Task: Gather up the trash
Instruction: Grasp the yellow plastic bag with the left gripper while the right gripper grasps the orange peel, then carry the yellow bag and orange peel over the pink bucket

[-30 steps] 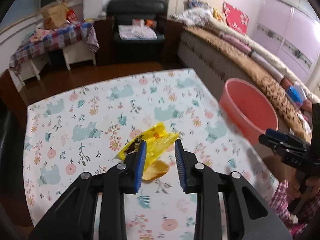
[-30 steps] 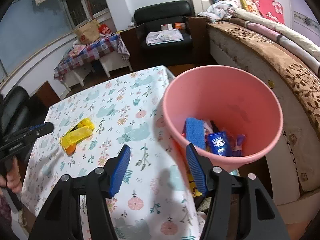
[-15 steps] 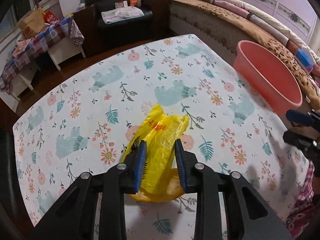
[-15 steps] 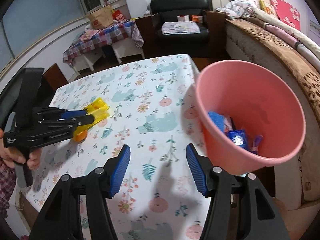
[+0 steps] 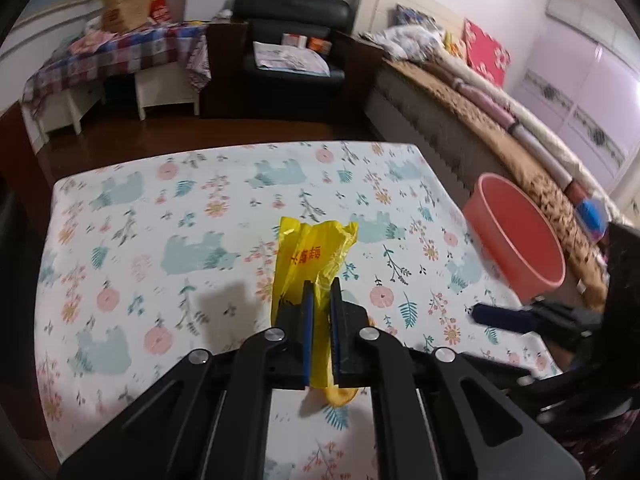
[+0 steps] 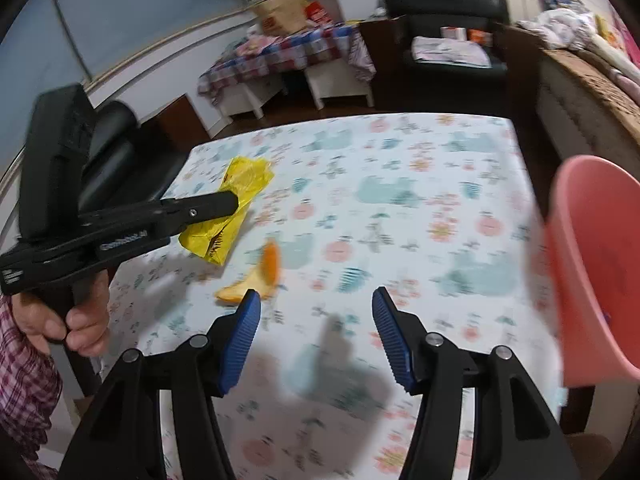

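My left gripper (image 5: 320, 292) is shut on a yellow plastic bag (image 5: 312, 256) and holds it just above the floral tablecloth; the bag also shows in the right wrist view (image 6: 236, 200), pinched by the left gripper (image 6: 230, 202). An orange peel (image 6: 258, 276) lies on the cloth below the bag, partly seen in the left wrist view (image 5: 340, 396). My right gripper (image 6: 316, 320) is open and empty, over the cloth just right of the peel; it also shows in the left wrist view (image 5: 480, 314). A pink bin (image 5: 516, 240) stands off the table's right edge (image 6: 596, 272).
The table (image 5: 160, 220) carries a floral cloth. A bed (image 5: 500, 120) runs along the right behind the bin. A black armchair (image 5: 292, 36) and a cluttered side table (image 5: 120, 56) stand beyond the far edge.
My left gripper has closed on the yellow bag and lifted it, uncovering the orange peel. My right gripper has swung left, away from the bin and toward the peel.
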Demonstrator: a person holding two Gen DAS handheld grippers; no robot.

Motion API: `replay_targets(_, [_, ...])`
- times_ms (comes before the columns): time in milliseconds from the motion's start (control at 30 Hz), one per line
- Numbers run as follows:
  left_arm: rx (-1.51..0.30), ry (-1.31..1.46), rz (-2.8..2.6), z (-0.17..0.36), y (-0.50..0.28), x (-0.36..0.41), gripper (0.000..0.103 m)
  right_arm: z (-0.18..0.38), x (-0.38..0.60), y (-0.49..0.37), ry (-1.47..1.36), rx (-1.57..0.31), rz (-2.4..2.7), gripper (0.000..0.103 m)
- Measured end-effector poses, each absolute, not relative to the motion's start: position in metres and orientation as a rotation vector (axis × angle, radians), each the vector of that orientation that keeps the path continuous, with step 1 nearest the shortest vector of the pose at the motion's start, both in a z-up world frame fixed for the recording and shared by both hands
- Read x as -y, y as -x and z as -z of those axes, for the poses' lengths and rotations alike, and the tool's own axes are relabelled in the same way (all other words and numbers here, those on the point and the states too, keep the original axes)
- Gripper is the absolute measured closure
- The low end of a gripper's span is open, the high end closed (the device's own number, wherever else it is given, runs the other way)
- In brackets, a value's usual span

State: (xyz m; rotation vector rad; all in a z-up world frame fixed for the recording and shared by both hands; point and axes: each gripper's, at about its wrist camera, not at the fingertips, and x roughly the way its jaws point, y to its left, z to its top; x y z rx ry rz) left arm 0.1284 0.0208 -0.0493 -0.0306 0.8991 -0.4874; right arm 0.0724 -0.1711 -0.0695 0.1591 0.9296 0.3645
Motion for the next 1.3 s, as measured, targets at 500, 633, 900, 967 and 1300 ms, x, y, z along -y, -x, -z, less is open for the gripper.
replay_targets(500, [-0.89, 0.175, 0.428, 0.05, -0.105, -0.062, 0.097, 0.101, 0.112, -0.121, -0.079, -1.026, -0.38, 0.089])
replay_targets(633, [-0.89, 0.188, 0.433, 0.051, -0.101, -0.062, 0.097, 0.102, 0.112, -0.118, -0.061, -1.02, -0.374, 0.097])
replay_targets(900, [-0.869, 0.212, 0.458, 0.044, -0.091, -0.051, 0.097, 0.073, 0.14, -0.097, -0.08, -0.928, -0.316, 0.098])
replay_targets(967, [-0.863, 0.213, 0.469, 0.042, -0.088, -0.045, 0.097, 0.064, 0.152, -0.091, -0.098, -0.904, -0.294, 0.098])
replay_targets(1300, [-0.835, 0.209, 0.531, 0.023, -0.081, 0.0, 0.097, 0.038, 0.221, -0.063, -0.156, -0.823, -0.147, 0.098])
